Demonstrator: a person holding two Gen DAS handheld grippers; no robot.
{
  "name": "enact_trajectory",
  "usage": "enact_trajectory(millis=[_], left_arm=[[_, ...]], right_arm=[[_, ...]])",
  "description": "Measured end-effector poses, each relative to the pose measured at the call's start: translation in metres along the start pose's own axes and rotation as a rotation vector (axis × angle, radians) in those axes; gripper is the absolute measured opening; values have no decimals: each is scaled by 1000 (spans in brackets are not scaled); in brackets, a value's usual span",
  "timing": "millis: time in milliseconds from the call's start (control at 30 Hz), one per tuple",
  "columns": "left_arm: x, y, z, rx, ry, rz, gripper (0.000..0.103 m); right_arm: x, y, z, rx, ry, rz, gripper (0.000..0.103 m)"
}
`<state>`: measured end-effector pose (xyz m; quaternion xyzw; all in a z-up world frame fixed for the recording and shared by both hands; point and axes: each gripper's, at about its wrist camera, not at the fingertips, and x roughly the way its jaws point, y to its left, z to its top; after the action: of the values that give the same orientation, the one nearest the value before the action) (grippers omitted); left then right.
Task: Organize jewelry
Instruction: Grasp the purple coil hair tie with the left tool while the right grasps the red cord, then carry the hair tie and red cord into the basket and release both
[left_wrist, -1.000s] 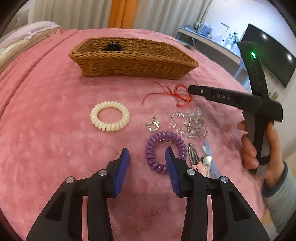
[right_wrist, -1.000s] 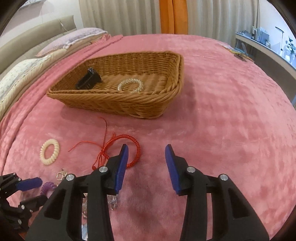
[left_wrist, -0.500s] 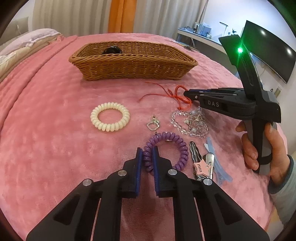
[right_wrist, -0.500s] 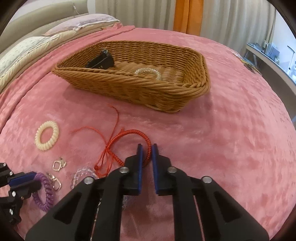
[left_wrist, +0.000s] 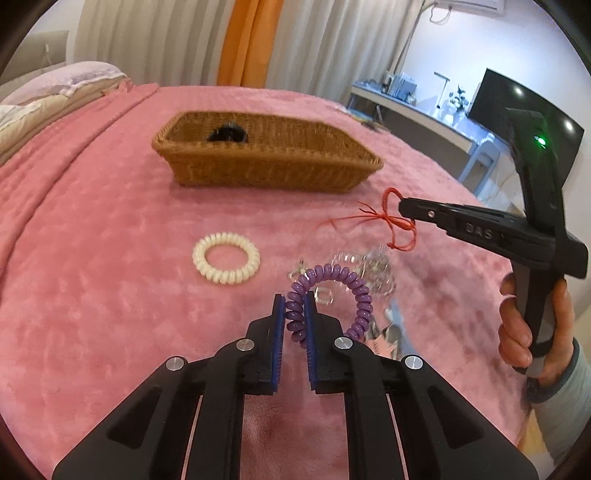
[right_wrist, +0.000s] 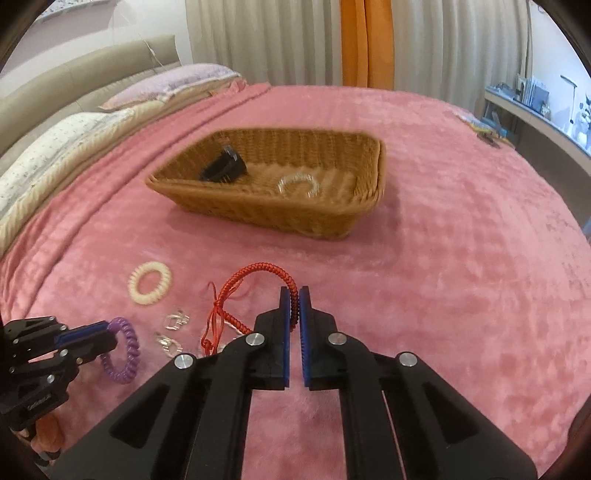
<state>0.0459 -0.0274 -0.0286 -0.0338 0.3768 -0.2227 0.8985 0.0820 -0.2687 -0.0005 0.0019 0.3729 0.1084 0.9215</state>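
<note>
My left gripper (left_wrist: 294, 301) is shut on a purple spiral hair tie (left_wrist: 351, 284) and holds it lifted above the pink blanket; it also shows in the right wrist view (right_wrist: 123, 347). My right gripper (right_wrist: 294, 295) is shut on a red braided cord bracelet (right_wrist: 258, 269), also lifted, with its tassels hanging; it shows in the left wrist view (left_wrist: 397, 221). A wicker basket (right_wrist: 258, 214) lies further back and holds a black hair clip (right_wrist: 223, 170) and a clear bead bracelet (right_wrist: 297, 184).
On the blanket lie a cream spiral hair tie (left_wrist: 226, 262), silver earrings (right_wrist: 173, 321), a clear crystal piece (left_wrist: 373, 267) and hair clips (left_wrist: 388, 334). Pillows (right_wrist: 55, 147) are at the left, a desk (left_wrist: 424, 114) and a dark screen at the right.
Both grippers closed from open, the left on the purple hair tie and the right on the red bracelet. Both have since lifted their items off the blanket.
</note>
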Motion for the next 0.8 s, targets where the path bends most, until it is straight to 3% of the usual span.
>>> enact_trajectory(millis=[200, 367, 567, 800], left_arm=[[-37, -13, 44, 62, -124, 34, 8], [-39, -16, 95, 97, -192, 66, 8], [1, -5, 153, 43, -232, 63, 8], [70, 12, 173, 6, -193, 111, 8]], right_arm=[[-41, 8, 35, 10, -119, -27, 3], [-44, 10, 77, 5, -183, -43, 3], [-10, 0, 122, 35, -182, -65, 3], [61, -18, 146, 74, -84, -108, 3]])
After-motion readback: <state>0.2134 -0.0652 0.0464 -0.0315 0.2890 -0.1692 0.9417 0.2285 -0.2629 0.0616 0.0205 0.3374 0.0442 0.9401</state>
